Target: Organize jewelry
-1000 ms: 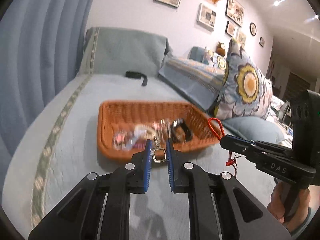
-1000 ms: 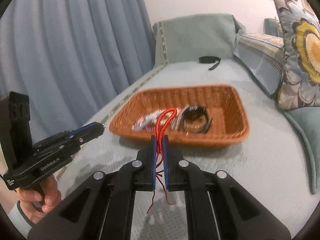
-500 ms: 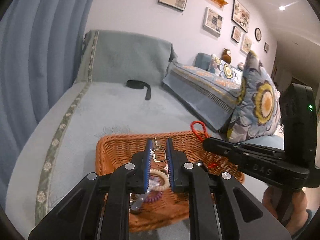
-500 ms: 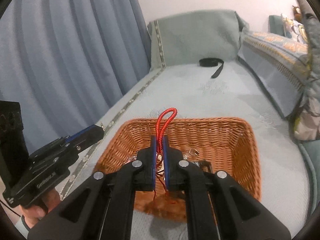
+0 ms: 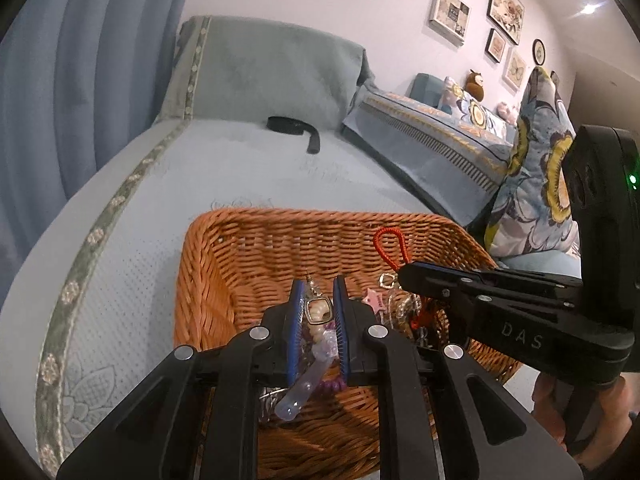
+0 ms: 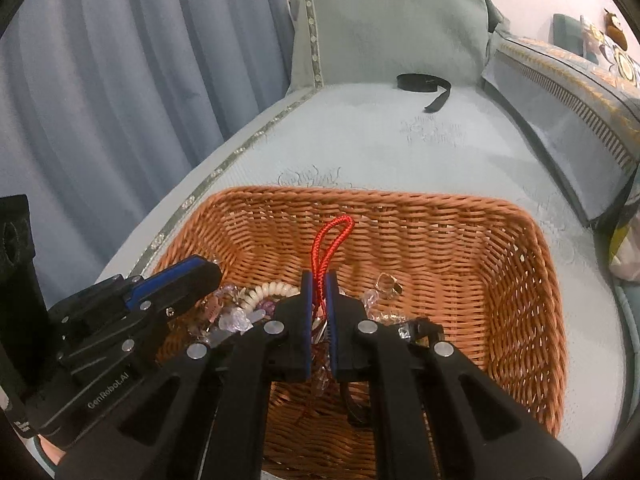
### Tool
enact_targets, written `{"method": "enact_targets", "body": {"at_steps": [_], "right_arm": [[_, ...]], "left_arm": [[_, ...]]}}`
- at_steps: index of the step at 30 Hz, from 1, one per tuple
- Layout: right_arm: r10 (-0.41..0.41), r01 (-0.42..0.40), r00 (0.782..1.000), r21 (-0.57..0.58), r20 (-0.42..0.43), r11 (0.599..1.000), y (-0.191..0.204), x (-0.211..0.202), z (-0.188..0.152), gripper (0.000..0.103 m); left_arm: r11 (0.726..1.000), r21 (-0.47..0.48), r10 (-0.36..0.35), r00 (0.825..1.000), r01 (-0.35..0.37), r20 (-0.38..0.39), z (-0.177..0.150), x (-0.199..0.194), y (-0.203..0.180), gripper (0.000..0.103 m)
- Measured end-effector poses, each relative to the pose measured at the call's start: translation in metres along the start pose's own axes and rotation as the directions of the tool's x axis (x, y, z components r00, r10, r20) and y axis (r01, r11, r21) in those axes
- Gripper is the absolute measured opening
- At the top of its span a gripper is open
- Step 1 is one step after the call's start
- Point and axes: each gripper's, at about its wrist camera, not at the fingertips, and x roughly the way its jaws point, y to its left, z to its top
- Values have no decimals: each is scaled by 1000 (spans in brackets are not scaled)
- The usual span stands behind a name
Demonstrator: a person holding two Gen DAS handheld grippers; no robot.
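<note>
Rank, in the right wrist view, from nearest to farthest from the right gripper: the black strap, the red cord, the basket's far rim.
1. Red cord, clamped in the right gripper, loop sticking up.
2. Basket's far rim, ahead beyond the loop.
3. Black strap, far back on the bed near the cushion.

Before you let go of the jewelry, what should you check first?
1. Left gripper pinching the square pendant: ok.
2. Right gripper pinching the red cord: ok.
3. Both grippers over the wicker basket: ok.
4. Bare basket floor on the far side for dropping: ok.
5. Cord's lower end free of the other jewelry: cannot tell.
6. Grippers apart, not bumping: ok.
</note>
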Motion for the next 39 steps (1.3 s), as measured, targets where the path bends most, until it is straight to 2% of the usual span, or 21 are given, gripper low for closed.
{"method": "enact_targets", "body": {"at_steps": [2,3,4,6,9,12,15,16,17,18,19,23,25,28,30,33,36,39], "right_arm": [[-2,2,1000,1,-3,1000,1,-2,-1,7],[-4,4,1000,5,-2,1000,0,-3,-1,14],[-4,4,1000,10,1,1000,-1,-6,-2,18],[-13,13,1000,22,17,1000,-3,-15,-3,30],[-6,5,1000,26,31,1000,-3,-31,-3,31],[-4,2,998,32,61,1000,-2,-57,-10,31],[-9,7,995,27,98,1000,2,-86,-22,32],[-13,10,994,25,112,1000,4,-96,-28,34],[-18,14,992,26,129,1000,6,-107,-36,44],[-25,21,989,27,146,999,9,-116,-43,52],[-36,32,984,25,172,999,11,-127,-52,54],[-73,73,969,8,236,997,21,-156,-84,55],[-78,79,958,7,276,997,25,-169,-103,55],[-98,102,938,5,333,995,33,-184,-127,60],[-113,122,925,0,364,993,37,-190,-139,64],[-133,142,911,4,390,990,40,-192,-156,65],[-138,147,909,8,393,989,40,-184,-165,65],[-145,159,912,-4,383,987,39,-173,-172,65]], "left_arm": [[1000,-15,-12,1000,12,7,-1,-4,2,17],[1000,-17,-16,1000,16,11,-1,-7,2,26],[1000,-16,-19,1000,19,25,-1,-13,1,30],[1000,-6,-20,999,20,39,1,-23,-2,31],[1000,-1,-26,997,26,72,3,-47,-6,44],[999,2,-38,993,38,108,4,-77,-11,46],[999,4,-35,988,34,152,0,-113,-17,56],[1000,4,-30,985,30,171,-3,-127,-19,60],[1000,4,-24,982,24,185,-6,-137,-21,62],[1000,6,-16,980,15,200,-11,-148,-23,64],[1000,10,-6,977,3,212,-17,-159,-27,65],[998,10,58,964,-63,259,-43,-191,-40,77],[994,17,99,953,-108,287,-56,-202,-48,79],[982,24,168,926,-187,337,-82,-215,-60,80],[975,30,197,916,-221,350,-94,-219,-66,82],[960,50,241,907,-275,345,-108,-216,-72,85],[951,65,266,904,-303,334,-116,-210,-71,88],[949,26,291,902,-315,318,-123,-202,-62,88]]}}
